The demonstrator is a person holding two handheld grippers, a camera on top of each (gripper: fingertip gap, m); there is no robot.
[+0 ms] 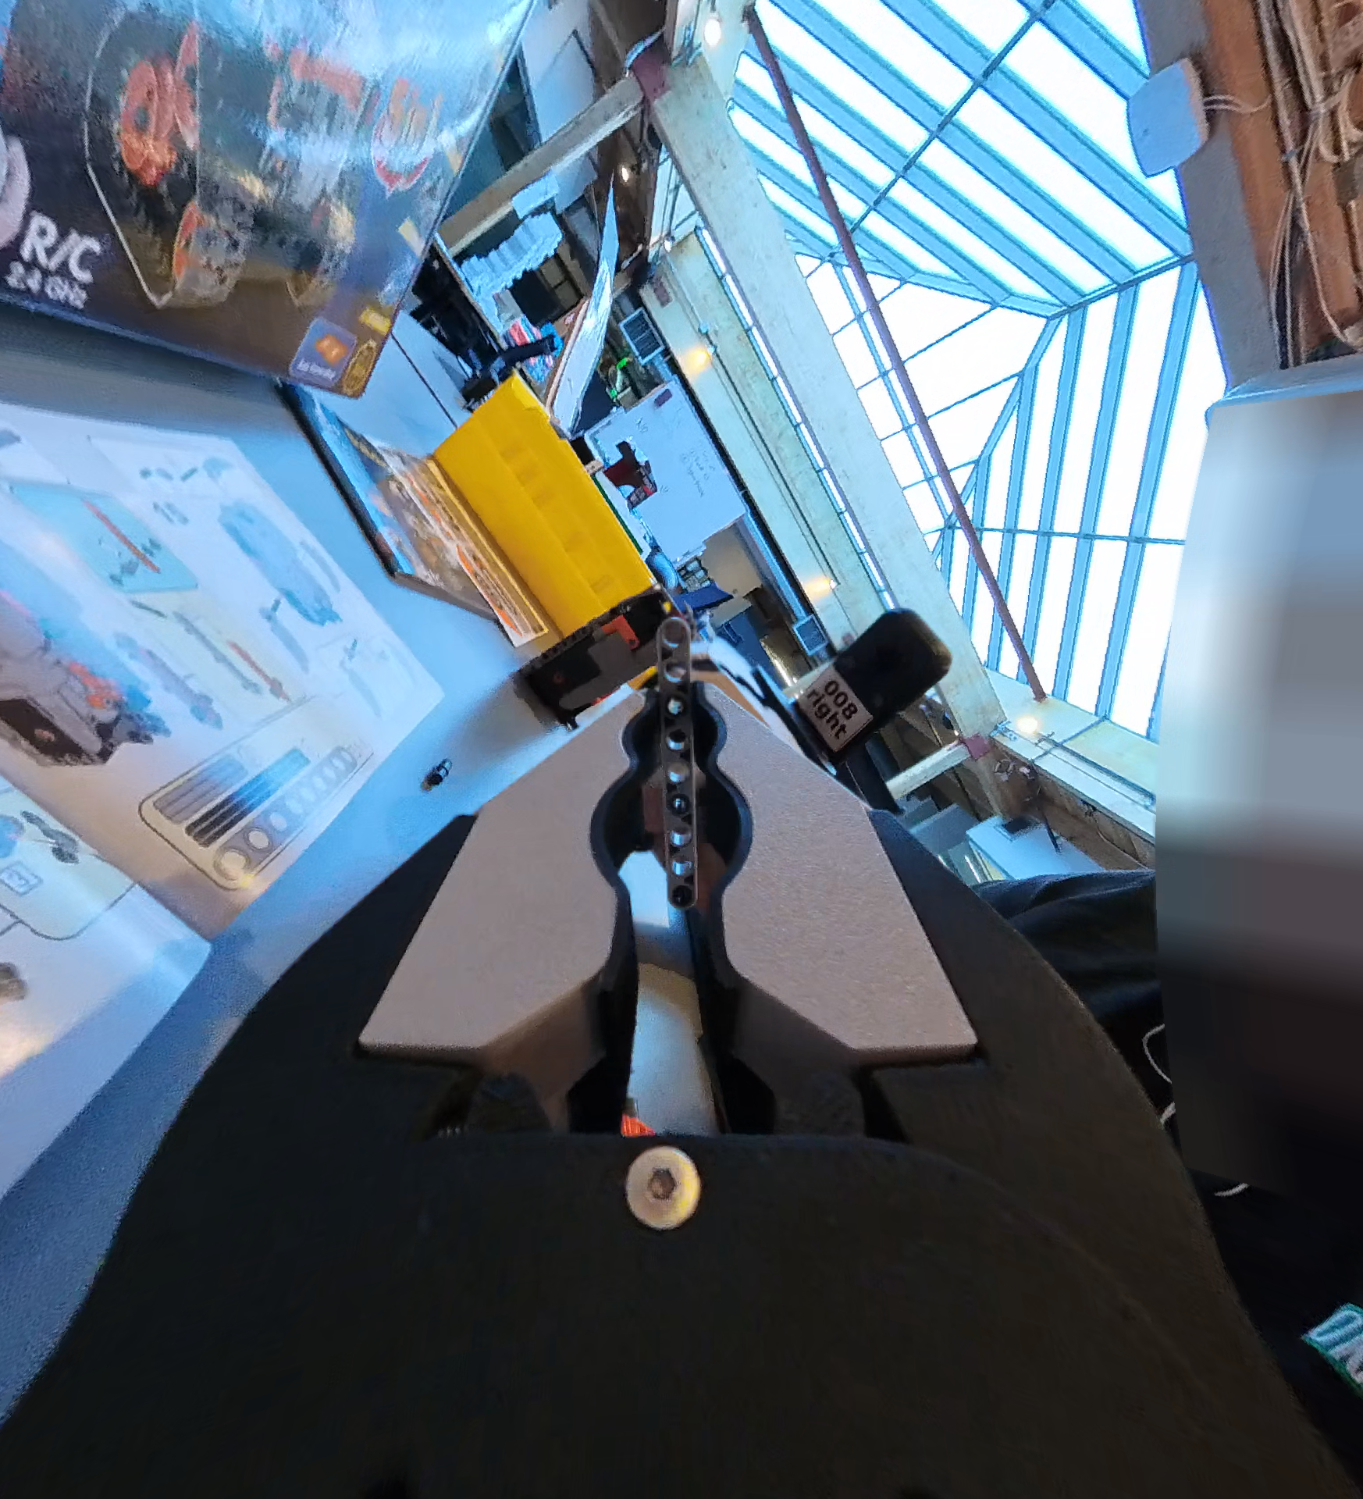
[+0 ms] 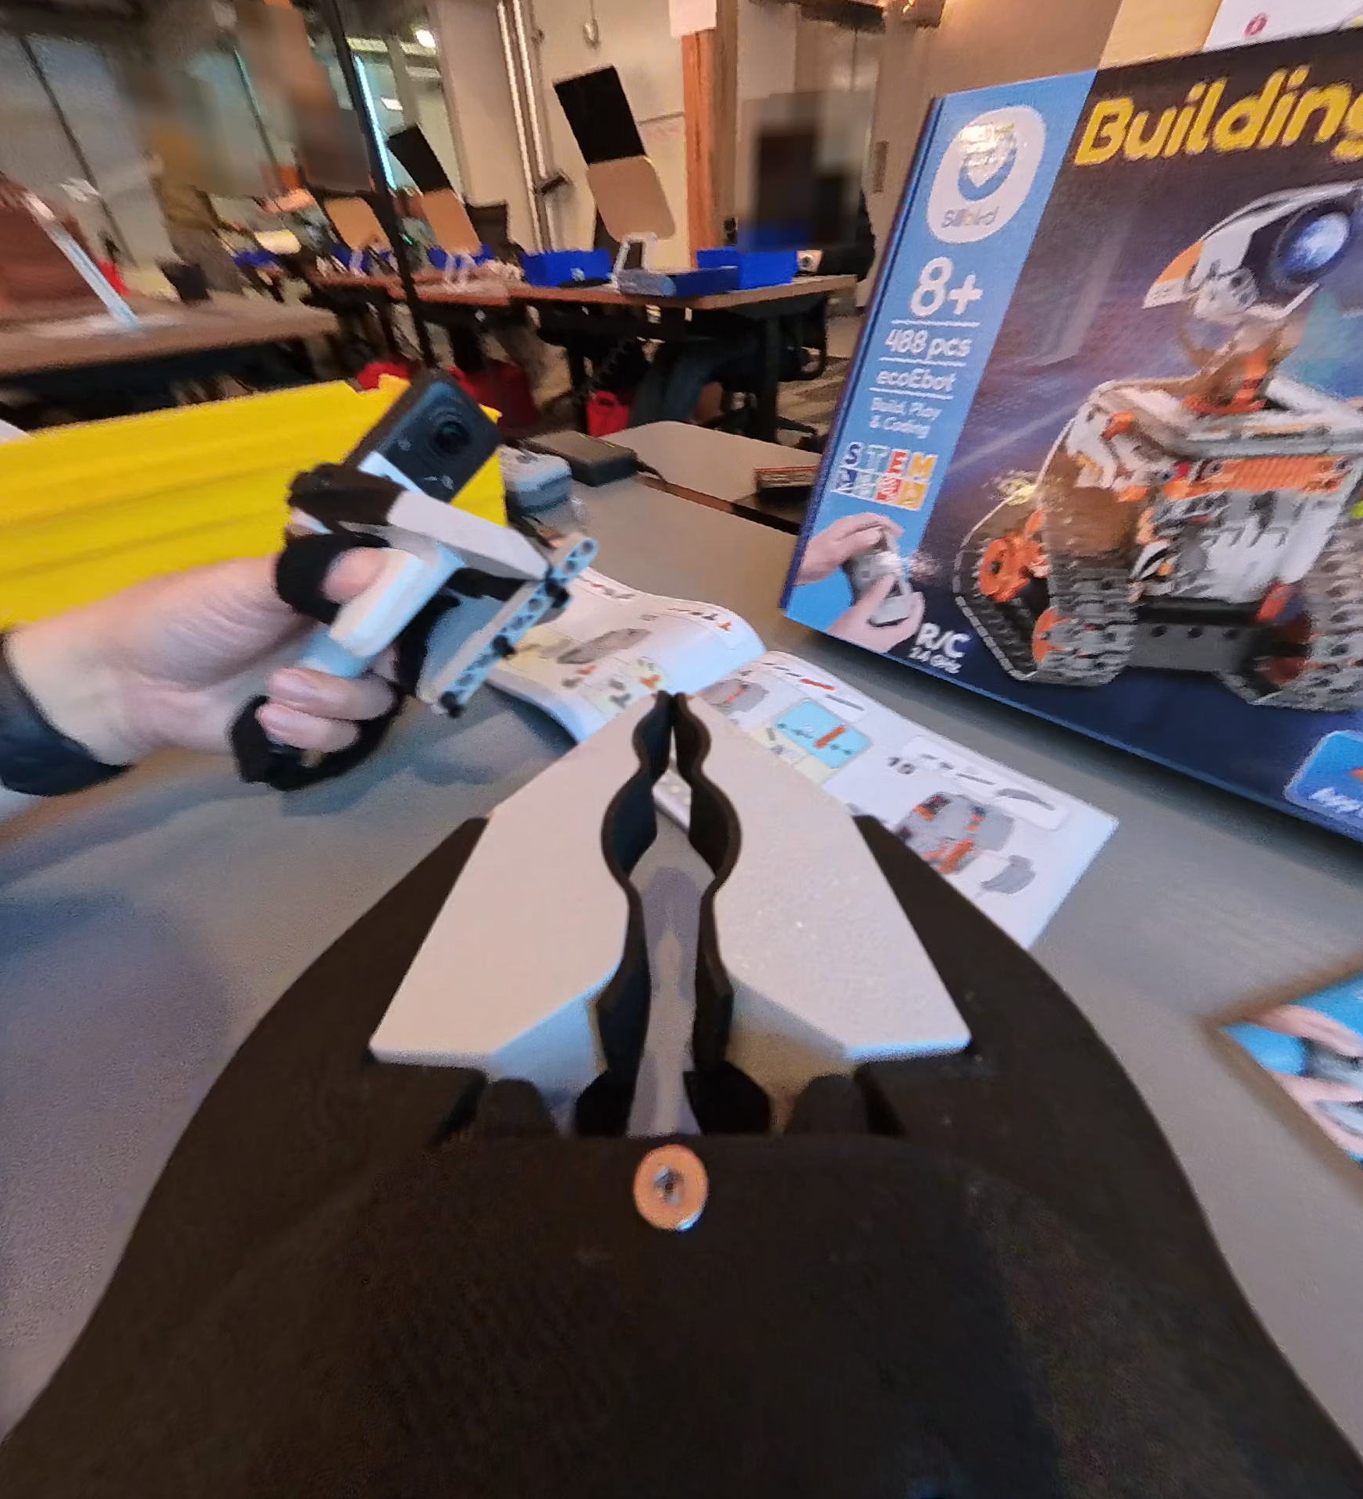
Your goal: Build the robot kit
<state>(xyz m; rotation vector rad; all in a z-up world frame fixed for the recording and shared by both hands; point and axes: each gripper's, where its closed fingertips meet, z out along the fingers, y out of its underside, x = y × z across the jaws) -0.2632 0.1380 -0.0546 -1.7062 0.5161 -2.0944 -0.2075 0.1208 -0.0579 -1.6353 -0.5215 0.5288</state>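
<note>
Tongs pair over grey surface (image 2: 135, 892), left one pinching a beam.
Left tongs (image 1: 674, 714) clamp a grey holed beam (image 1: 677, 779) edge-on, lifted above the open instruction booklet (image 2: 865, 754). Right tongs (image 2: 672, 714) pressed together, empty, tips over the booklet. Toy box (image 2: 1149, 405) stands behind the booklet; yellow bin (image 2: 135, 487) beyond it.

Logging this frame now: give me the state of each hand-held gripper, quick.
Left hand-held gripper: shut on the grey holed beam.
Right hand-held gripper: shut, holding nothing, above the instruction booklet.
</note>
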